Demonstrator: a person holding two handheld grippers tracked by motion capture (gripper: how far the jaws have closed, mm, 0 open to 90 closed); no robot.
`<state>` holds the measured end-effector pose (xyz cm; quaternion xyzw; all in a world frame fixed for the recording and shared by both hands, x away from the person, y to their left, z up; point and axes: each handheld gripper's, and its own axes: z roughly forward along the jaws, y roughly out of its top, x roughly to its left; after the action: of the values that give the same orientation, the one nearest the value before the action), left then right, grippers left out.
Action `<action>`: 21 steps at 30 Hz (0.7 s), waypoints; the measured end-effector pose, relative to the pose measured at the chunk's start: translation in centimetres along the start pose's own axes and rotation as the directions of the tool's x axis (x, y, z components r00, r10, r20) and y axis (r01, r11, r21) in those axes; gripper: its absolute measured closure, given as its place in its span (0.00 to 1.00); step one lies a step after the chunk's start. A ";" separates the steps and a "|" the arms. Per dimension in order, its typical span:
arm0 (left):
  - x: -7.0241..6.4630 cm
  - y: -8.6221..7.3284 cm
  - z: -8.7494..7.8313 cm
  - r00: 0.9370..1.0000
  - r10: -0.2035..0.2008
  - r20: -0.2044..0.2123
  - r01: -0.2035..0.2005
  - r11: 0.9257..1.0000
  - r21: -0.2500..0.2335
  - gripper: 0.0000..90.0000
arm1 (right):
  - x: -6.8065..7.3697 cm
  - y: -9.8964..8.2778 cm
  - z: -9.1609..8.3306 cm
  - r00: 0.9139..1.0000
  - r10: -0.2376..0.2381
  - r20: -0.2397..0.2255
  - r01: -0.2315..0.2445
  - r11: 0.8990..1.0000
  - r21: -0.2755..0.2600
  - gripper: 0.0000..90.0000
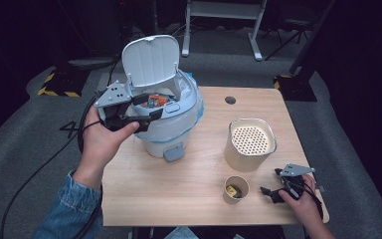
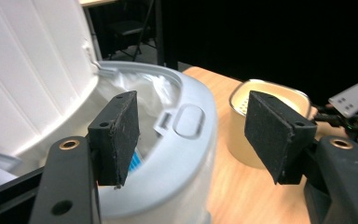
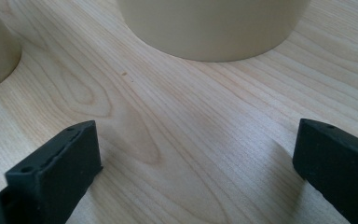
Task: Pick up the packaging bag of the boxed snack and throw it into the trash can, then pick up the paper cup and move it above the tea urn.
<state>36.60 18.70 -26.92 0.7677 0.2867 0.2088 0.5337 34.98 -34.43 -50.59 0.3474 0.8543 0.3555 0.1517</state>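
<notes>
A white bin (image 1: 171,130) with a plastic liner stands at the table's back left, its lid (image 1: 150,59) tipped up. Orange and blue scraps (image 1: 156,100) lie inside. My left gripper (image 1: 149,106) hovers at the bin's left rim, open and empty. In the left gripper view the left gripper (image 2: 196,126) frames the bin's rim (image 2: 191,154) beside the raised lid (image 2: 32,70). My right gripper (image 1: 272,181) rests low at the front right, open. In the right gripper view the right gripper (image 3: 196,149) spans bare wood, empty.
A beige tub (image 1: 250,144) with a perforated insert stands right of centre; its wall (image 3: 214,28) is just ahead of the right jaws. A small paper cup (image 1: 236,189) holding a yellow bit sits near the front edge. A dark hole (image 1: 230,100) marks the table's back.
</notes>
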 end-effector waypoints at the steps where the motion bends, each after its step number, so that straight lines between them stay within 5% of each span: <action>1: -0.1 -0.3 -0.1 1.000 0.000 0.006 0.000 1.000 0.003 0.40 | 0.0 0.0 0.0 1.000 0.000 0.000 0.000 1.000 0.000 0.01; 7: -1.4 -3.1 -0.2 0.998 0.007 0.067 -0.010 0.999 0.040 0.39 | 0.1 0.0 0.0 1.000 -0.012 -0.016 0.012 1.000 0.002 0.01; 21: -4.1 -8.8 1.2 0.991 0.009 0.132 -0.024 0.994 0.110 0.39 | 0.3 -0.1 -0.1 0.999 -0.023 -0.029 0.023 1.000 0.003 0.01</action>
<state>32.37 17.54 -35.64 0.8108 0.2557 0.1457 0.5060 34.66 -34.30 -50.56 0.3328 0.8608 0.3574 0.1430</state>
